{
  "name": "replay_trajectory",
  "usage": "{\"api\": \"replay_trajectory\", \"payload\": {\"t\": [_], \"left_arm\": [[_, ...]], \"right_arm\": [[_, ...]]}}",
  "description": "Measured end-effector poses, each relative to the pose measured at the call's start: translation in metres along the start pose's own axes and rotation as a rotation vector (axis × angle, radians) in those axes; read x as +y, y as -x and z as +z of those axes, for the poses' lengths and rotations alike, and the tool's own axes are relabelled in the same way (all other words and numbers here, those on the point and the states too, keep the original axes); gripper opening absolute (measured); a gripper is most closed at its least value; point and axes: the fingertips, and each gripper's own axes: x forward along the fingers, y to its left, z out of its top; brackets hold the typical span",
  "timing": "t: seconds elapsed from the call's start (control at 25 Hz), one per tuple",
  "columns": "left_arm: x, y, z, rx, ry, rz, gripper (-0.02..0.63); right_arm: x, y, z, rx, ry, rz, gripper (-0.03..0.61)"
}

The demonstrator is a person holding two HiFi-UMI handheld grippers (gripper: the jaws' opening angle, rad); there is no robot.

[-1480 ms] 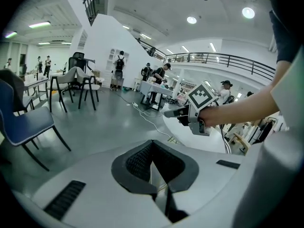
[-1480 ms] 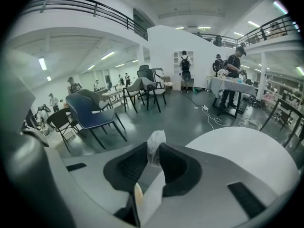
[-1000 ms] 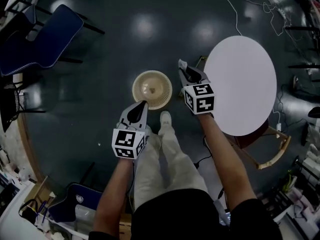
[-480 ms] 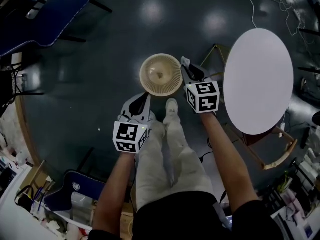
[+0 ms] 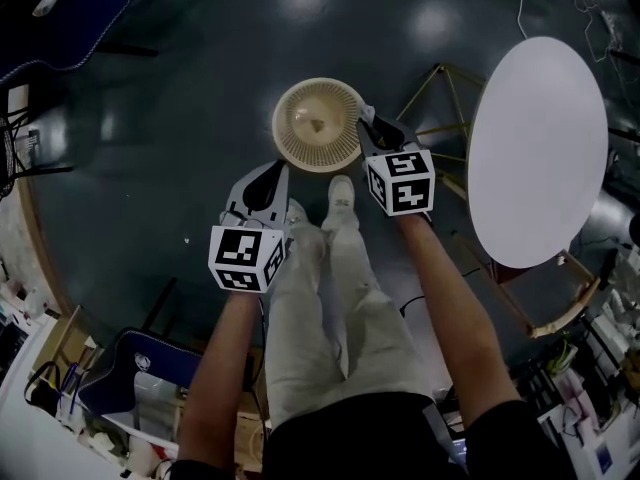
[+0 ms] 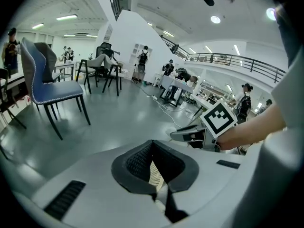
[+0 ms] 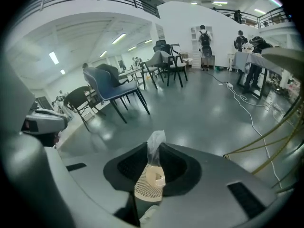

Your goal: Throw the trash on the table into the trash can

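A round beige mesh trash can (image 5: 318,125) stands on the dark floor, with a small scrap lying inside it. My right gripper (image 5: 367,125) is at the can's right rim, shut on a crumpled scrap of clear plastic trash (image 5: 364,115). The right gripper view shows that plastic (image 7: 155,145) sticking up between the jaws, with the can (image 7: 148,183) showing below them. My left gripper (image 5: 276,172) hovers just below and left of the can, jaws together and nothing in them. The left gripper view shows only a sliver of the can's mesh (image 6: 153,174) through the jaws.
The white round table (image 5: 540,148) on thin yellow legs stands to the right, its top bare. The person's legs and a white shoe (image 5: 341,200) are just below the can. A blue chair (image 5: 60,13) stands at the upper left, and clutter lines the lower edges.
The view has swung, so the table sits farther right and the can higher up. The right gripper with its plastic has closed in on the can's rim. The left gripper has kept pace.
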Motion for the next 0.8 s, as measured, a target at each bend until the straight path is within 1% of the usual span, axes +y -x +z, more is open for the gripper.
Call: {"api": "replay_trajectory", "payload": {"t": [0.16,0.48,0.8], "left_arm": [[0.000,-0.014,-0.022,0.014,0.018,0.005,0.008],[0.009,-0.030,-0.058,0.026,0.060,0.010,0.008],[0.017,-0.044,-0.077,0.041,0.082,0.002,0.008]], "right_arm": [[-0.001,-0.016,-0.021,0.022,-0.003,0.015,0.091],[0.008,-0.051,-0.053,0.067,0.045,0.034,0.091],[0.019,-0.080,-0.069,0.094,0.113,0.063,0.092]]}}
